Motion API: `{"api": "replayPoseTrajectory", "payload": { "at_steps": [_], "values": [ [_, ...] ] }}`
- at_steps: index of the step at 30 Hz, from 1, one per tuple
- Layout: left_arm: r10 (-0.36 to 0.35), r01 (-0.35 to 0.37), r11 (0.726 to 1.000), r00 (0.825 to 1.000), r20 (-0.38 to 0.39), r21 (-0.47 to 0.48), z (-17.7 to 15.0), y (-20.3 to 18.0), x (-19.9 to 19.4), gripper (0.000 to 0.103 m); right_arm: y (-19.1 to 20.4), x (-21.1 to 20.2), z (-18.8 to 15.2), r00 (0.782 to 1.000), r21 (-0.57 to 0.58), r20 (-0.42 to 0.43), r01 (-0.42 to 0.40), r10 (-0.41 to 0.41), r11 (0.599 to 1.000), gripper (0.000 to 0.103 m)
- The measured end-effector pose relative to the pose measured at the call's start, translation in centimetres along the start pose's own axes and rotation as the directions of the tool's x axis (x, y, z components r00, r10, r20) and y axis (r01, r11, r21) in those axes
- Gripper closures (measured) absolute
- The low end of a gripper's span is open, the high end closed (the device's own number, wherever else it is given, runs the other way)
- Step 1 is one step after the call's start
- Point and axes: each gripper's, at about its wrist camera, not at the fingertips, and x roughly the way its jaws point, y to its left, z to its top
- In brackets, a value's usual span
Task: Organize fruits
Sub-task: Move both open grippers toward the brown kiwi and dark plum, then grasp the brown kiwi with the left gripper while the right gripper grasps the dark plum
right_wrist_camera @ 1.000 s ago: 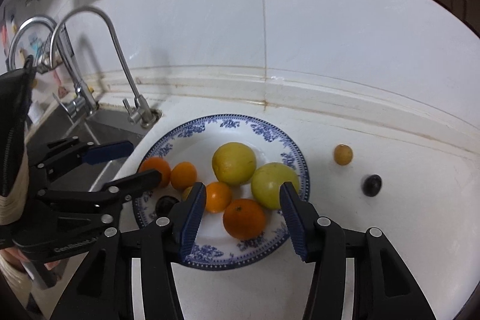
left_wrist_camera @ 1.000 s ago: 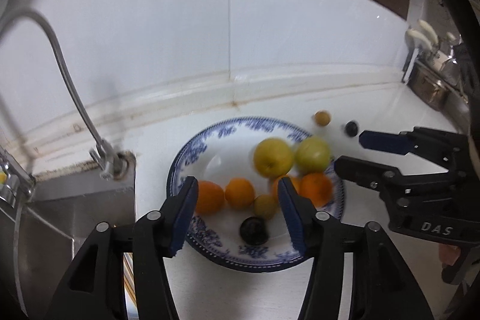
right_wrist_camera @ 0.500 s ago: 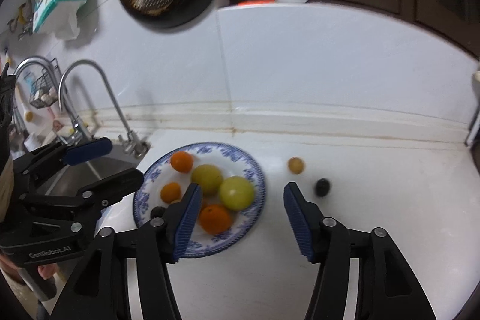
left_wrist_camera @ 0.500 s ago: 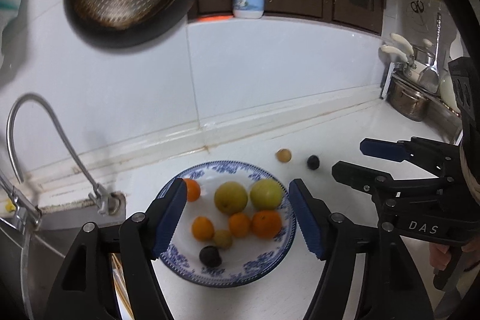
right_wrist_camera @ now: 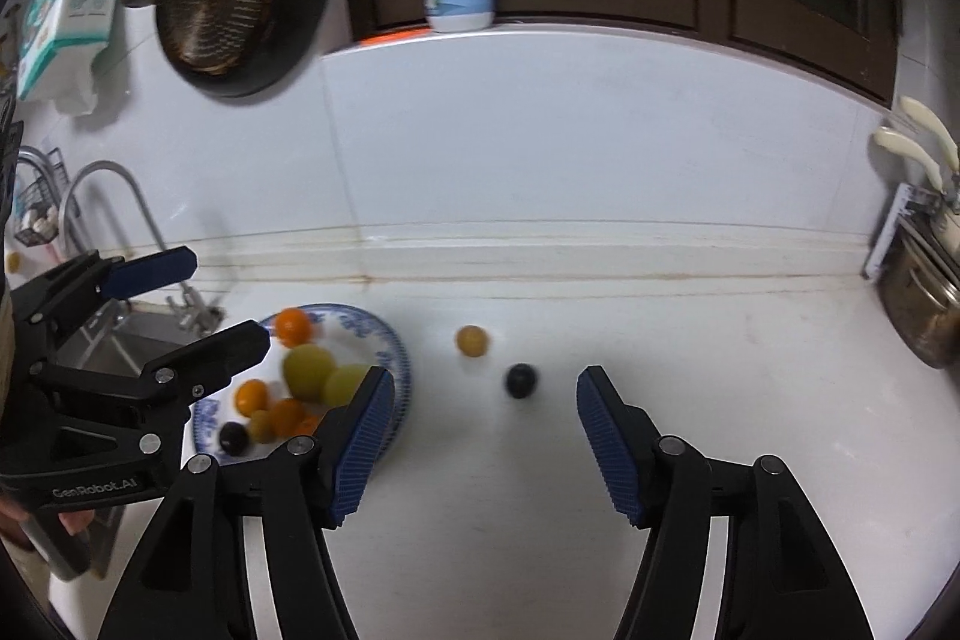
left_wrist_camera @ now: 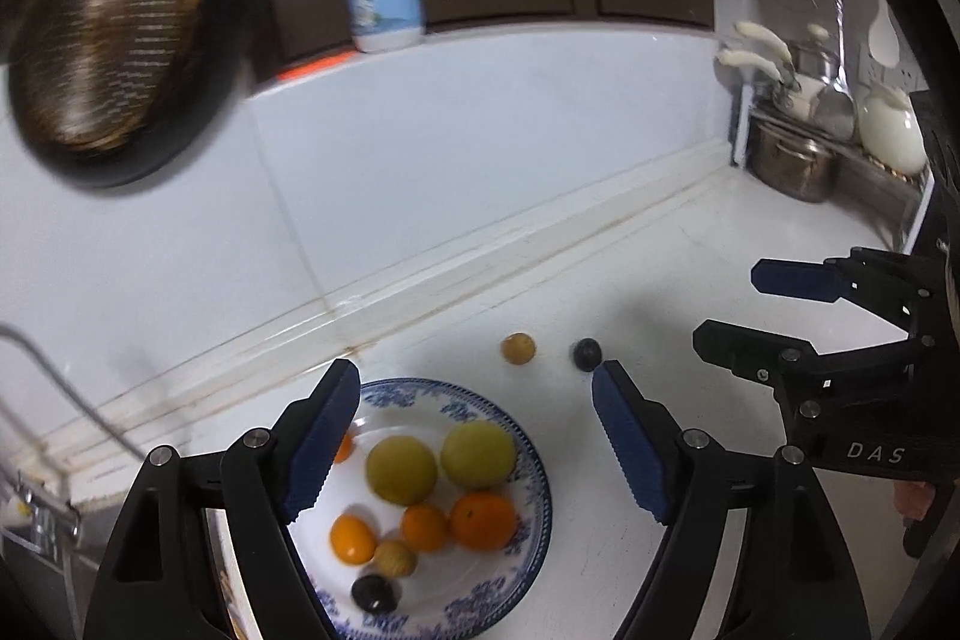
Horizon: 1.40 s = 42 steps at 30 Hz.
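White countertop (right_wrist_camera: 690,352), tiled wall behind, sink at far left.

Blue-patterned plate (left_wrist_camera: 534,466), left on the counter: two yellow-green fruits, several oranges, one small tan fruit and one dark fruit on it.

Your left gripper (left_wrist_camera: 474,436), above the plate: jaws just widened, apart, nothing between them.

Your right gripper (right_wrist_camera: 483,439), near the loose fruits: jaws just widened, apart, empty.

Small tan fruit (right_wrist_camera: 471,340), loose on the counter, right of the plate.

Dark round fruit (right_wrist_camera: 521,379), just beside it.

Risk: both loose fruits are round; a pad nudging one off-centre likely rolls it away.
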Motion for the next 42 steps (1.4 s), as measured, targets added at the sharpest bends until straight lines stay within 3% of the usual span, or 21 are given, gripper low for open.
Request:
{"api": "replayPoseTrajectory", "payload": {
  "at_steps": [12,18,26,34,42],
  "values": [
    [-0.087,0.106,0.986,0.986,-0.142,0.129,2.2,-0.1,8.0,0.03,-1.9,6.0,-0.1,0.993,0.021,-0.12,0.009,-0.007,1.0,0.039],
    [-0.125,0.175,0.963,0.964,-0.233,0.207,2.1,-0.6,12.1,0.034,-2.3,9.2,-0.6,0.984,0.047,-0.176,-0.002,0.011,0.999,0.04],
    [-0.15,0.247,0.934,0.926,-0.346,0.257,1.8,-1.4,16.5,0.042,-2.1,12.3,-1.1,0.976,0.075,-0.213,-0.025,0.041,0.997,0.053],
    [-0.192,0.305,0.926,0.888,-0.419,0.222,1.9,-1.8,19.2,0.052,-2.5,14.9,-1.7,0.964,0.118,-0.253,-0.047,0.076,0.992,0.062],
    [-0.234,0.339,0.925,0.863,-0.448,0.169,2.5,-2.4,20.7,0.061,-2.1,16.4,-1.5,0.962,0.114,-0.255,-0.07,0.098,0.991,0.067]
  ]
}}
